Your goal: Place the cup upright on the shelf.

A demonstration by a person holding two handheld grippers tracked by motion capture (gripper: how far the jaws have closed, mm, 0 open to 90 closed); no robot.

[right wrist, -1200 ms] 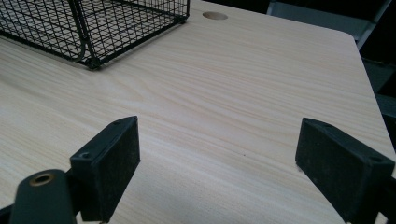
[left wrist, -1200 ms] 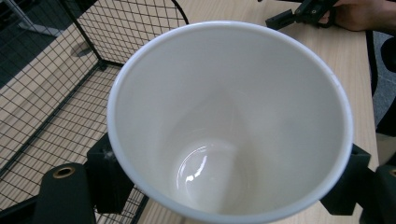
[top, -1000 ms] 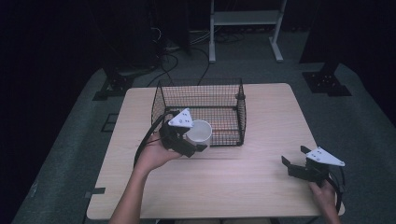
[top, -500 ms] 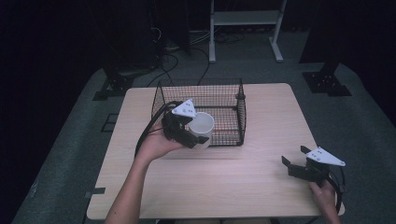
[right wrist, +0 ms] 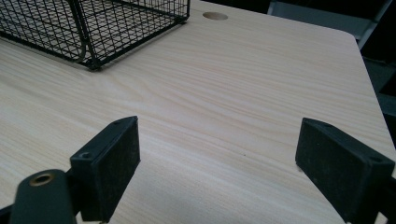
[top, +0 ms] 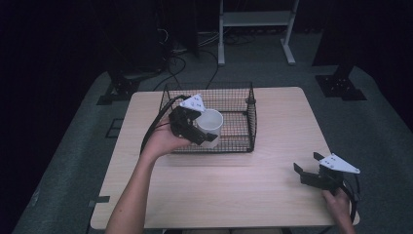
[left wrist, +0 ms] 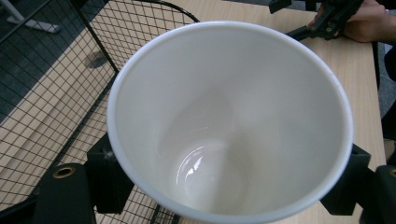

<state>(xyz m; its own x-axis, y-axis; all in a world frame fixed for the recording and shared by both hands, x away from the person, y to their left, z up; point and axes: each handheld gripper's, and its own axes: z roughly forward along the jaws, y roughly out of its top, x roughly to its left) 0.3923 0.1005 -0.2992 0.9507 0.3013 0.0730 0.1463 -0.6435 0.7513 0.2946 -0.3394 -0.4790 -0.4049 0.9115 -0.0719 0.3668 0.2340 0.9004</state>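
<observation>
A white cup [top: 210,126] is held in my left gripper [top: 197,130], whose jaws are shut on its sides. In the high view the cup hangs over the near wall of the black wire basket [top: 243,105], its mouth turned up. The left gripper view looks straight down into the empty cup [left wrist: 224,121], with the basket mesh [left wrist: 56,84] behind and below it. My right gripper [top: 306,171] rests low over the table's near right corner, open, nothing between its fingers [right wrist: 109,163].
The wooden table [top: 272,195] has bare room in front of the basket and at the right. A cable hole [right wrist: 215,16] sits near the far edge. The basket corner [right wrist: 93,42] lies far left of my right gripper. Dark floor and a white frame [top: 253,19] lie beyond.
My left gripper has carried the cup up and forward, from just in front of the basket to over its near wall. The right gripper has stayed put.
</observation>
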